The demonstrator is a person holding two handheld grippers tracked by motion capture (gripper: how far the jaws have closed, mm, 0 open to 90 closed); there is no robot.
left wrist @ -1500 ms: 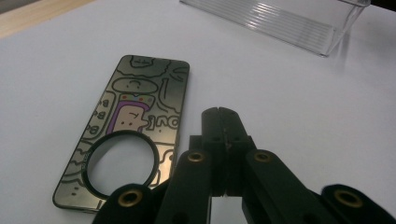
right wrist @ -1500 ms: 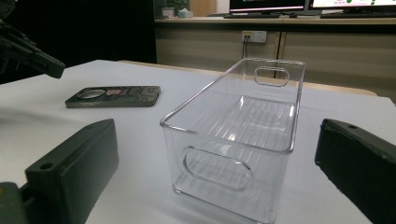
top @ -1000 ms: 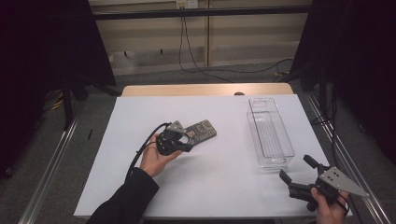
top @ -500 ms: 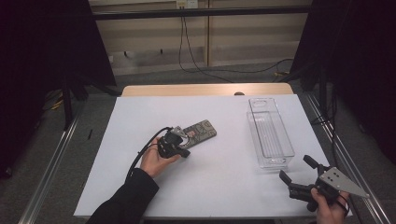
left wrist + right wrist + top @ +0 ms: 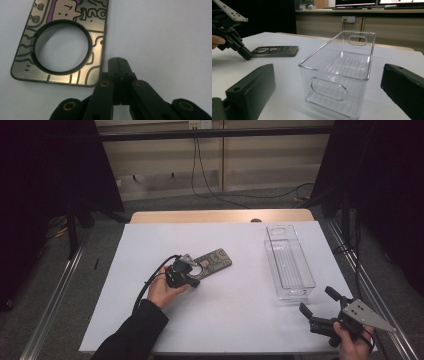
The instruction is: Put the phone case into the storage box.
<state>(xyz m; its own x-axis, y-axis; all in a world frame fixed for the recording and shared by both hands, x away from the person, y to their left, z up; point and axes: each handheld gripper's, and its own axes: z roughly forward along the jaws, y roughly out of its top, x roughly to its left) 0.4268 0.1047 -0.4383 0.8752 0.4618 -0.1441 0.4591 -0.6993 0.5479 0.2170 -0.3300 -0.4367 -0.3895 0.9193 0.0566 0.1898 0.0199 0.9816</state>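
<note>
The phone case (image 5: 62,42) is probably thin, light and slick, best grabbed by an edge; the left gripper (image 5: 119,61) is being kept pressed together, empty.

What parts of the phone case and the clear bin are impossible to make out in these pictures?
- Phone case: far end cut off by the left gripper view's top edge.
- Its printed pattern: too small in the high view.
- Whether the shut left gripper touches the case: unclear.
- Clear bin: near bottom edge cropped in the right gripper view.
</note>
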